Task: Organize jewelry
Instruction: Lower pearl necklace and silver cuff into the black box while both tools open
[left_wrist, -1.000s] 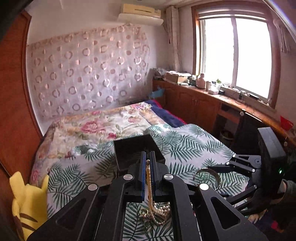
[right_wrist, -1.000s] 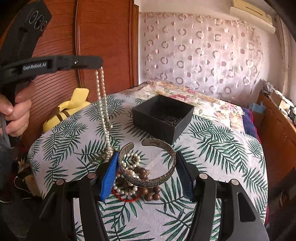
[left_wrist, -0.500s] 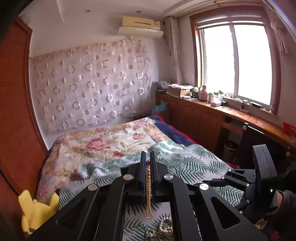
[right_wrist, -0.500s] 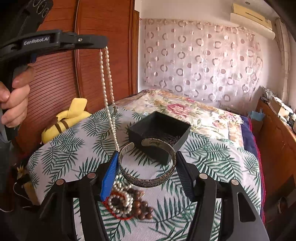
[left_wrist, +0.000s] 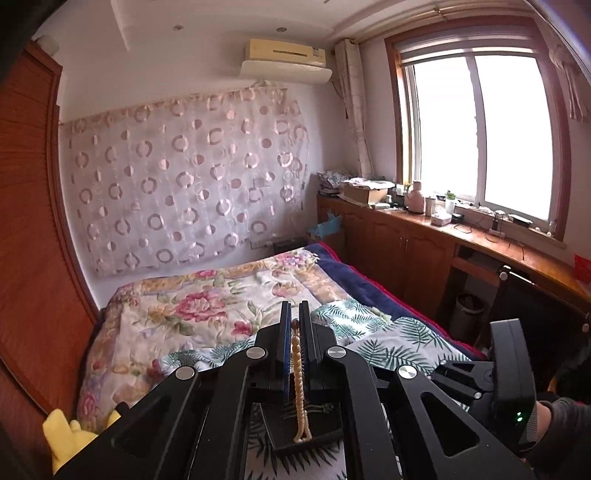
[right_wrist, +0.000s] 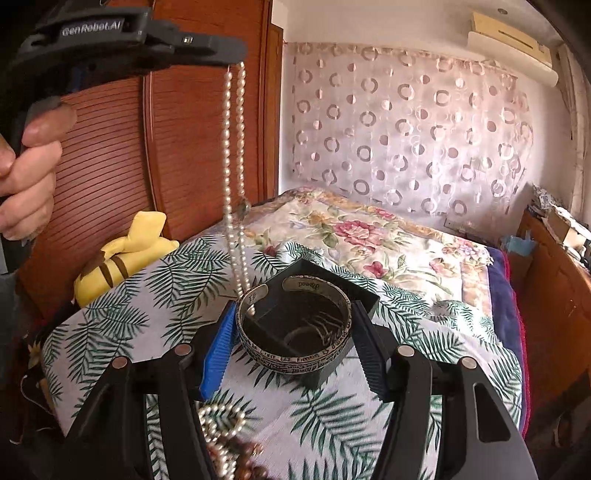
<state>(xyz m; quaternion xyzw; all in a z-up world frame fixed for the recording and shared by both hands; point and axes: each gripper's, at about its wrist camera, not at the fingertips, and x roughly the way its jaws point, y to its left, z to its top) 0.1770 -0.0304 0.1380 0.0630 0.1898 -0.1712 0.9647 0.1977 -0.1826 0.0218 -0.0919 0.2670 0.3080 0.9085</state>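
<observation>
Pearl necklace (right_wrist: 233, 155) and bangle (right_wrist: 293, 328) now above box (right_wrist: 364, 295).

Bright window (left_wrist: 480, 129), wooden cabinets (left_wrist: 399, 251), floral bed (left_wrist: 207, 314)

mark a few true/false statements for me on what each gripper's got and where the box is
1. The left gripper is shut on a pearl necklace. True.
2. The right gripper holds a wooden bead bracelet. False: it holds an engraved metal cuff bangle.
3. The black box sits on the palm-leaf cloth. True.
4. The necklace lies coiled inside the box. False: it hangs from the left gripper, its lower end at the bangle's rim.
5. More jewelry lies on the cloth near the right gripper. True.
</observation>
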